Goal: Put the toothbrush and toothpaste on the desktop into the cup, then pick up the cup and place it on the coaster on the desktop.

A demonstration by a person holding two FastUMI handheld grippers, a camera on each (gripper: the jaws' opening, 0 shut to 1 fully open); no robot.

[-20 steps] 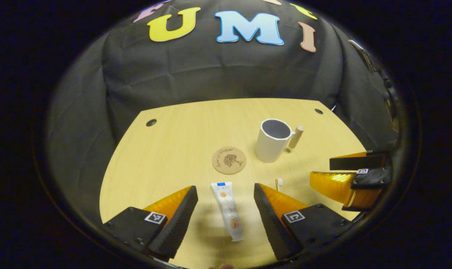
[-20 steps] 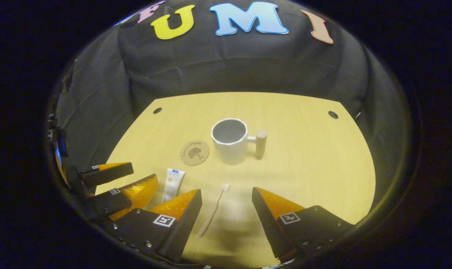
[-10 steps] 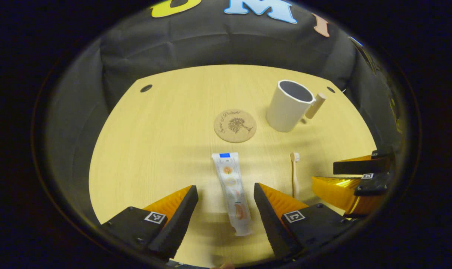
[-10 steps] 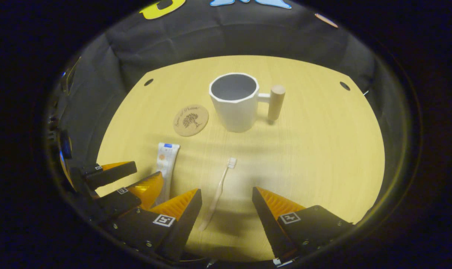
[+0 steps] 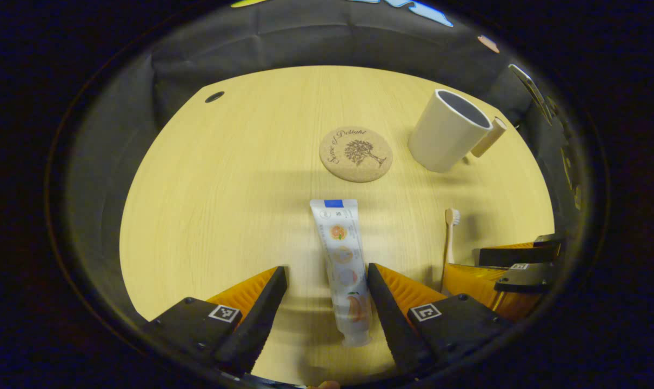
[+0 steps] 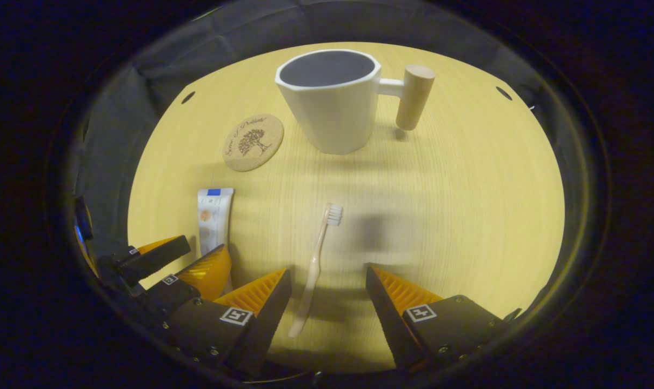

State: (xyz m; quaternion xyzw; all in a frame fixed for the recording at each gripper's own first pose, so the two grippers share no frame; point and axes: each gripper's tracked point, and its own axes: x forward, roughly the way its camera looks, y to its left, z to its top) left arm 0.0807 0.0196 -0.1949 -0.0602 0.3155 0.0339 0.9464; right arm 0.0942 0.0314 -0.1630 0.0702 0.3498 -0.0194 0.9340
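A white toothpaste tube (image 5: 342,262) lies flat on the wooden desktop (image 5: 224,183), its lower half between the fingers of my open left gripper (image 5: 327,275), close to the right finger. A pale toothbrush (image 6: 317,259) lies flat, its handle between the fingers of my open right gripper (image 6: 328,278), nearer the left finger. The white cup (image 6: 329,100) with a wooden handle (image 6: 413,96) stands upright beyond it. A round cork coaster (image 5: 355,154) lies left of the cup (image 5: 447,129). The toothbrush (image 5: 450,233) lies by the right gripper (image 5: 513,265) in the left gripper view.
The left gripper (image 6: 170,265) stands at the lower left of the right gripper view, over the toothpaste tube (image 6: 213,216). Small dark holes (image 5: 214,96) mark the desktop's far corners. Black cloth walls surround the desktop.
Both grippers have moved forward and lower toward the desktop. The toothpaste now reaches farther between the left fingers, and the toothbrush handle farther between the right fingers. Cup and coaster look nearer.
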